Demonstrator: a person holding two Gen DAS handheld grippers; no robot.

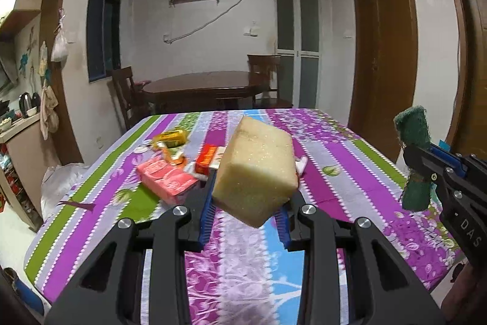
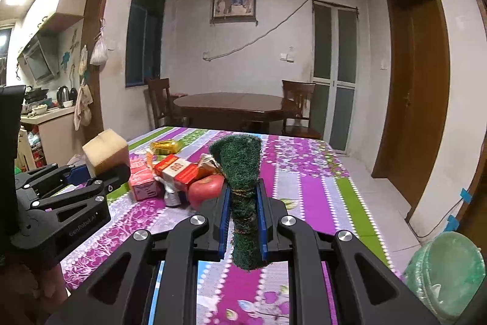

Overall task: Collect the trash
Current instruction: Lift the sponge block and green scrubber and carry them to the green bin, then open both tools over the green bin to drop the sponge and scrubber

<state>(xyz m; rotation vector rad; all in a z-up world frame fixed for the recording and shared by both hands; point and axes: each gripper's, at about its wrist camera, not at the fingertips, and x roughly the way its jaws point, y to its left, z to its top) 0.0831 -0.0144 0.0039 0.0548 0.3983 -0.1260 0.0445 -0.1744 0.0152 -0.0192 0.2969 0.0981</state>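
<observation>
While both hands hang above the striped tablecloth (image 1: pixel 350 172), each one is already loaded. The left gripper (image 1: pixel 246 203) is clamped on a pale yellow sponge (image 1: pixel 258 169), which sits tilted between the blue pads (image 1: pixel 207 212) and clear of the table. The right gripper (image 2: pixel 243 218) is squeezed nearly shut on a dark green scouring pad (image 2: pixel 240 172), folded upright and pinched at its waist.

More rubbish lies in a huddle further along the cloth: a pink carton (image 1: pixel 166 178), a red and white box (image 2: pixel 178 169), a yellow wrapper (image 1: pixel 172 137) and what looks like a red apple (image 2: pixel 207 186), all touching or just beside one another.

By my reckoning the pick-up is done for these two pieces and the carrying step is in hand. A pale green bin with a liner (image 2: pixel 447 273) stands on the floor off the right edge of the table, close to the right hand. The next move calls for swinging each load over that opening and letting go only once it is squarely above, the right hand first since it is nearer.
</observation>
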